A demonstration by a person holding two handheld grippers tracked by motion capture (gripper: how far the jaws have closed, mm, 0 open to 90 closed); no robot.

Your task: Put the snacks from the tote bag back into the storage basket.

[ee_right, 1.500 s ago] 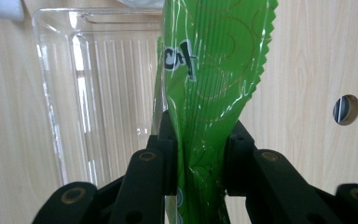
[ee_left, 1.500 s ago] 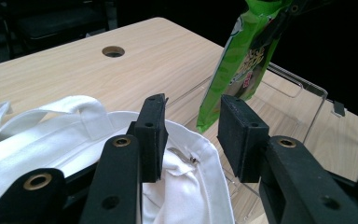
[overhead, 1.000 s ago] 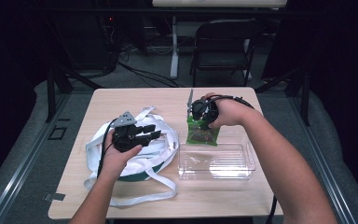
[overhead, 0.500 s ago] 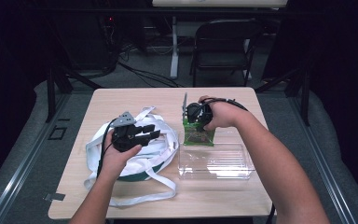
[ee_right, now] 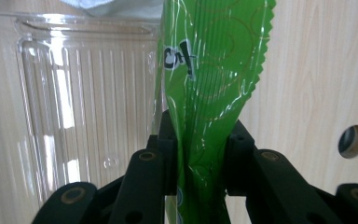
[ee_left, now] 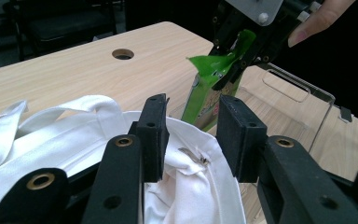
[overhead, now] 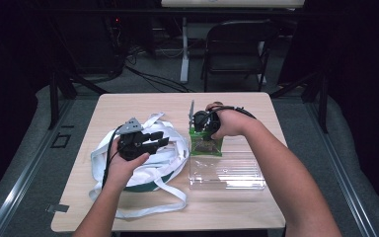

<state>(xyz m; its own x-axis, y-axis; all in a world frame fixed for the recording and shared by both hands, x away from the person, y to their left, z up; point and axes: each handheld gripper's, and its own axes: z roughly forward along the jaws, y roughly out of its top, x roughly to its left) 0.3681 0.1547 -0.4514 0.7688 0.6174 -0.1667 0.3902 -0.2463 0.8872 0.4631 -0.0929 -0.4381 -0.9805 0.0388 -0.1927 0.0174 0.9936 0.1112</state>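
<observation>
Right claw [ee_right: 200, 154] pinching the green snack packet [ee_right: 209, 84] by its top seam, long axis hanging down at the clear plastic bin's [overhead: 227, 170] far-left edge. Left claw [ee_left: 191, 140] spread over the white tote bag [overhead: 165, 158], just beside.

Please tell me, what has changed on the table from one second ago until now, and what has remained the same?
The right gripper, shut on the green packet, moved a little to the left, toward the white bag, still by the clear container. Nothing was picked up or released. The left gripper stayed open over the bag, and the bag and container did not move.
</observation>
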